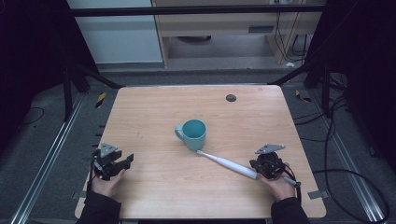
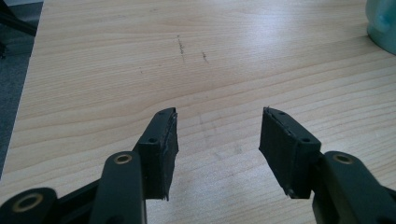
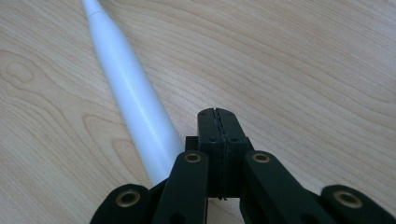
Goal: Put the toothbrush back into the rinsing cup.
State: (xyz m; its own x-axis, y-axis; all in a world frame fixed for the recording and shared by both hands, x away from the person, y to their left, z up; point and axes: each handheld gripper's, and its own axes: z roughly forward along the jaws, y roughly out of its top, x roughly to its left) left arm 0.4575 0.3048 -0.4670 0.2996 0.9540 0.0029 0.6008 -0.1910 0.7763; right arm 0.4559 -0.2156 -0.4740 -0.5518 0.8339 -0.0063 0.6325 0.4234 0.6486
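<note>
A teal mug (image 1: 193, 134) stands upright near the middle of the wooden table (image 1: 154, 107), its handle to the left; its edge shows at the top right of the left gripper view (image 2: 383, 21). A white electric toothbrush (image 1: 227, 164) lies flat on the table, head by the mug, handle end beside my right gripper (image 1: 261, 169). In the right gripper view the toothbrush (image 3: 133, 100) runs along the left of the jaws, outside them. My right gripper (image 3: 217, 114) is shut with nothing between its pads. My left gripper (image 1: 127, 161) (image 2: 218, 135) rests open over bare wood at the table's left.
A small dark round disc (image 1: 230, 98) sits near the table's far edge. Cables (image 1: 355, 177) lie on the floor to the right. Metal rails (image 1: 44, 168) run along the floor on the left. Faint scratch marks (image 2: 181, 46) mark the wood ahead of the left gripper.
</note>
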